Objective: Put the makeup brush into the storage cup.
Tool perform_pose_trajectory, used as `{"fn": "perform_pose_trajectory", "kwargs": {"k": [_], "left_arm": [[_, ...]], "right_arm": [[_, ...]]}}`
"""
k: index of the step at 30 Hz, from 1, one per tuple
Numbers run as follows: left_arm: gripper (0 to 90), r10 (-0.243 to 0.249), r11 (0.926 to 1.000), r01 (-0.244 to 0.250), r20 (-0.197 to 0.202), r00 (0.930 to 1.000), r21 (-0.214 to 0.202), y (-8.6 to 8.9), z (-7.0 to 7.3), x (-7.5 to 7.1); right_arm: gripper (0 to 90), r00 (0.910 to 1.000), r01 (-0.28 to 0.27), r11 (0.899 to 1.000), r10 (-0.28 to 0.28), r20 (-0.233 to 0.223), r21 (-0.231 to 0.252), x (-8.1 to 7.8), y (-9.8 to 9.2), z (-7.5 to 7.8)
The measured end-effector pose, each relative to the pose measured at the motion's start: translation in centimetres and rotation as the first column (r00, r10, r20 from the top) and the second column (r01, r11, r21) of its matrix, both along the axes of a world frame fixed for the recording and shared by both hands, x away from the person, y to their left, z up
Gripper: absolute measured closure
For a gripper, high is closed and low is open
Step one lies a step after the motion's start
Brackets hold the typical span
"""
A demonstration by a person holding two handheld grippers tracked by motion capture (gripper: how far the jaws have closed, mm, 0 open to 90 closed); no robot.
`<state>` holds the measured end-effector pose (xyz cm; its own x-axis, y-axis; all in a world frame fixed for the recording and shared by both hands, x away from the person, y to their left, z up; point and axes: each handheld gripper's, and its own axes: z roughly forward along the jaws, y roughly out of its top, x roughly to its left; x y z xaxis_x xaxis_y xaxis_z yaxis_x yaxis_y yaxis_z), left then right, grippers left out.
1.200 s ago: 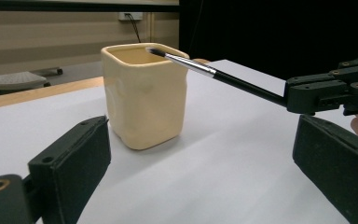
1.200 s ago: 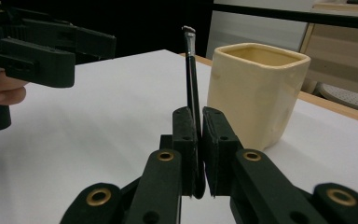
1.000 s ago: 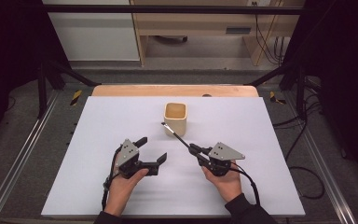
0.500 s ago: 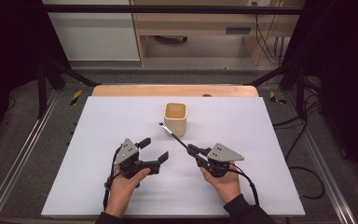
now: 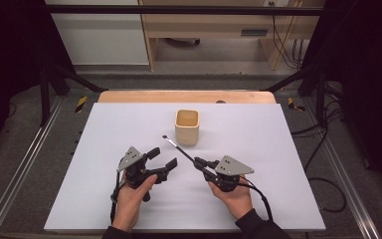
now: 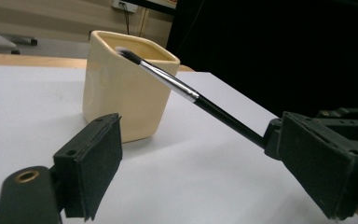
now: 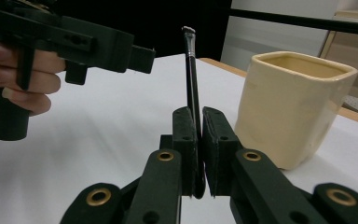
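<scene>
White tabletop [image 5: 278,129] carries a cream cup [image 5: 187,126] toward its far edge. Nearer, the right hand-held gripper [image 5: 199,162] pinches a slim brush [image 5: 178,147] by its handle, bristles angled toward the cup, probably for dropping in. The left hand-held gripper [image 5: 162,158] has just been closing, jaws apart, empty.

The white table [image 5: 278,149] is seen from above and behind the person, looking forward and down. Each gripper view is set low and close, aimed along its own jaws. The cream cup [image 5: 187,127] [image 6: 126,91] [image 7: 293,107] is shared by all three.
</scene>
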<state>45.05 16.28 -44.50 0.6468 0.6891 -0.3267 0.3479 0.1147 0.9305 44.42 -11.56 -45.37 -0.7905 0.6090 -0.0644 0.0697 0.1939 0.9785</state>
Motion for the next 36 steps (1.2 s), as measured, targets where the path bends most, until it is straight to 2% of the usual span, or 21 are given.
{"fn": "perform_pose_trajectory", "kwargs": {"k": [2,6,8,19,24,30,32,36], "left_arm": [[15.8,-0.001,0.9997,0.001,-0.018,0.9998,-0.022,0.1,-0.1,0.1],[18.2,-0.001,0.9993,0.000,-0.033,0.9995,-0.037,0.2,-0.2,0.1],[19.2,-0.011,0.9975,0.008,-0.044,0.9990,-0.071,0.3,-0.2,0.1],[26.1,-0.017,0.9884,0.001,-0.105,0.9943,-0.152,0.6,-0.3,0.2],[33.7,-0.007,0.9877,-0.014,-0.138,0.9904,-0.156,0.7,-0.7,0.3],[38.9,-0.020,0.9832,-0.009,-0.159,0.9870,-0.182,0.7,-0.9,0.3],[43.9,-0.026,0.9813,-0.007,-0.167,0.9856,-0.192,0.7,-0.9,0.4],[48.2,-0.029,0.9787,-0.009,-0.182,0.9830,-0.205,0.8,-1.1,0.4]], "right_arm": [[84.2,1.0000,-0.008,1.000,0.008,0.004,-0.001,-0.1,0.3,0.0],[84.2,0.9997,-0.023,1.000,0.023,0.007,-0.006,-0.4,0.7,0.0],[84.2,0.9996,-0.027,1.000,0.027,0.003,-0.005,-0.5,1.0,-0.1],[84.2,0.9985,-0.054,0.998,0.054,0.008,-0.015,-0.9,1.9,-0.3],[84.2,0.9980,-0.064,0.998,0.064,0.003,-0.012,-1.1,2.3,-0.4],[84.2,0.9974,-0.072,0.997,0.072,-0.001,-0.020,-1.2,2.6,-0.5],[84.2,0.9974,-0.073,0.997,0.073,-0.002,-0.023,-1.2,2.6,-0.6],[84.2,0.9972,-0.074,0.997,0.074,-0.006,-0.018,-1.2,2.6,-0.6]]}}
